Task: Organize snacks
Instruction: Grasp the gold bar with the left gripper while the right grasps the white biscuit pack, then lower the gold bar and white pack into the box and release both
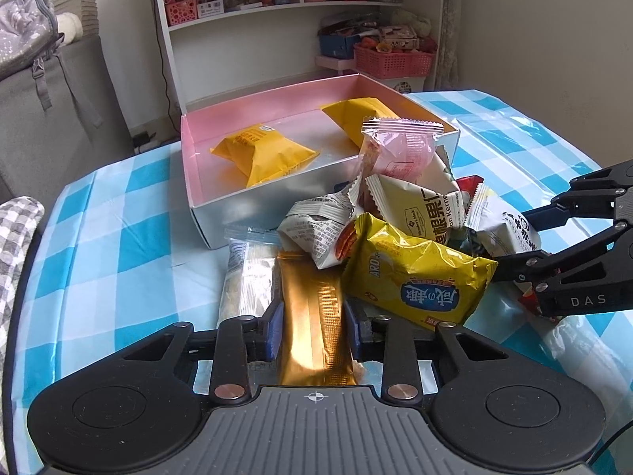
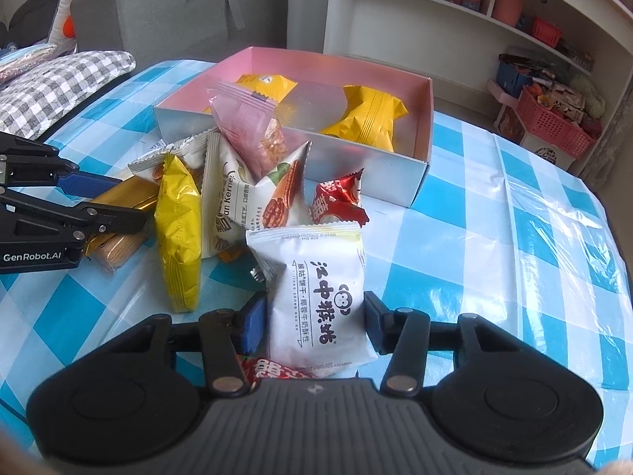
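The left gripper (image 1: 312, 326) is squeezing a long gold snack bar (image 1: 312, 316), with one blue pad on each side of it. The bar lies on the table at the near left edge of the snack pile. The right gripper (image 2: 314, 322) has a white biscuit packet (image 2: 322, 301) between its fingers. The packet fills the gap, but I cannot tell if the pads are pressing on it. This packet stands at the near right side of the pile. The pile sits in the middle of a table with a blue and white checked cloth (image 1: 118, 237). In it are a yellow packet (image 1: 415, 277), a nut packet (image 2: 273, 194), a red packet (image 2: 340, 198) and a pink packet (image 1: 399, 146) on top. Just behind the pile is an open box (image 1: 245, 213) with pink inside walls. Two orange packets (image 1: 261, 154) lie in the box, well apart.
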Demonstrator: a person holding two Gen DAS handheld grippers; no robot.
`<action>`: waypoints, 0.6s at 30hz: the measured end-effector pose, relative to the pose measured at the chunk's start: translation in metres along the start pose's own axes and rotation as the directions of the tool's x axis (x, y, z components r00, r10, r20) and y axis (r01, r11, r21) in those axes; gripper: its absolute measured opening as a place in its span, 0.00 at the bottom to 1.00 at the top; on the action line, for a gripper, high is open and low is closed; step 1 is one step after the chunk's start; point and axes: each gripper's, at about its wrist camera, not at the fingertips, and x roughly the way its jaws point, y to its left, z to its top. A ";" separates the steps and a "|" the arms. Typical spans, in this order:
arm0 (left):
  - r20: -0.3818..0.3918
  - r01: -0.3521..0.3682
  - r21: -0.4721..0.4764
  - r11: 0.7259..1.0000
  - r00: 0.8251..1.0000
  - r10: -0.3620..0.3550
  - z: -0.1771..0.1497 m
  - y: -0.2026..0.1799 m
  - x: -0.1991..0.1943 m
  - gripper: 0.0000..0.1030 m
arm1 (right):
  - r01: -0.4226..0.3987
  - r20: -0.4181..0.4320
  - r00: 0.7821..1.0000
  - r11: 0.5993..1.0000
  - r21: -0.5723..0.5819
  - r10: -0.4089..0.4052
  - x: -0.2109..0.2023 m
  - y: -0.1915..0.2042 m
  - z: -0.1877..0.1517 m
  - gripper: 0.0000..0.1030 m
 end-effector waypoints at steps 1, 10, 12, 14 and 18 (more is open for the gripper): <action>-0.003 0.002 -0.008 1.000 1.000 -0.002 0.001 0.001 -0.001 0.28 | 0.001 0.002 1.000 1.000 -0.001 -0.001 -0.001 0.000 0.000 0.44; -0.022 -0.003 -0.053 0.999 1.000 0.002 0.003 0.009 -0.012 0.27 | -0.023 0.030 0.999 0.999 0.038 0.022 -0.010 -0.008 0.005 0.43; -0.013 -0.001 -0.062 0.998 1.000 0.001 0.004 0.010 -0.018 0.27 | -0.024 0.035 0.999 0.999 0.039 0.022 -0.012 -0.008 0.006 0.43; -0.003 -0.001 -0.071 0.997 1.000 0.000 0.005 0.012 -0.024 0.27 | -0.026 0.040 0.999 0.999 0.046 0.025 -0.014 -0.008 0.007 0.43; 0.011 -0.005 -0.093 0.996 1.000 0.006 0.007 0.015 -0.033 0.27 | -0.035 0.063 0.998 0.997 0.071 0.030 -0.021 -0.013 0.010 0.43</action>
